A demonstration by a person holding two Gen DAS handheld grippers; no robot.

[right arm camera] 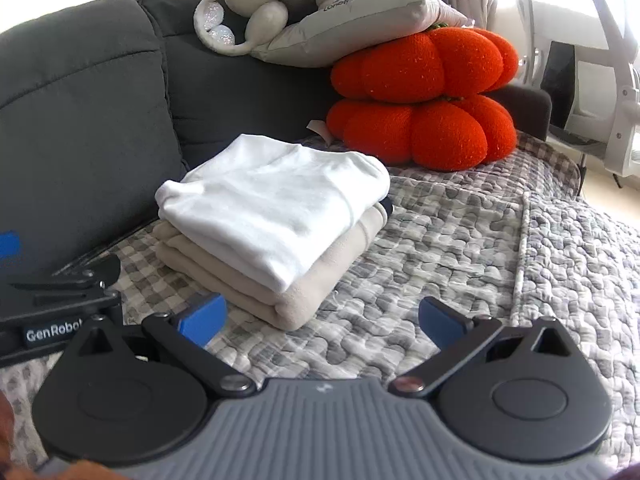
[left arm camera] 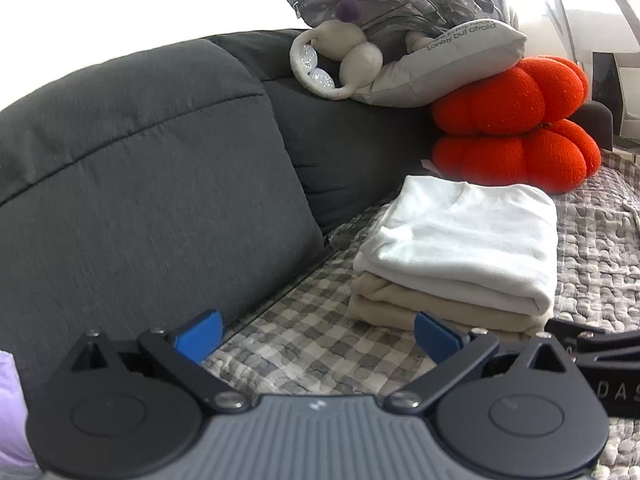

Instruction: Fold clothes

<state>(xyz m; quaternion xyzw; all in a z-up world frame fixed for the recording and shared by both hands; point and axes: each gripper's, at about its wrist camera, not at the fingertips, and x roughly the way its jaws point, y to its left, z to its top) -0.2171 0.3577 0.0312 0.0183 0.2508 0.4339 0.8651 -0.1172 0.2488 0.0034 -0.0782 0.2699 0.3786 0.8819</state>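
Note:
A folded white garment [left arm camera: 468, 236] [right arm camera: 276, 196] lies on top of a folded beige garment [left arm camera: 420, 308] [right arm camera: 256, 284], a neat stack on the checked sofa cover. My left gripper [left arm camera: 318, 338] is open, empty, hovering just short of the stack's near left corner. In the right wrist view my right gripper [right arm camera: 322, 326] is open and empty too, close in front of the stack's near corner. Part of the left gripper's black body [right arm camera: 56, 312] shows at the left edge of that view, and the right one's body [left arm camera: 600, 360] at the right edge of the left wrist view.
Dark grey sofa back cushions [left arm camera: 140, 184] [right arm camera: 80, 120] rise behind and left of the stack. Two orange pumpkin cushions [left arm camera: 516, 120] [right arm camera: 424, 96] are piled at the sofa's far end, with a white pillow [left arm camera: 440, 68] [right arm camera: 352, 20] and a grey bag on top. The quilted checked cover [right arm camera: 480, 248] spreads to the right.

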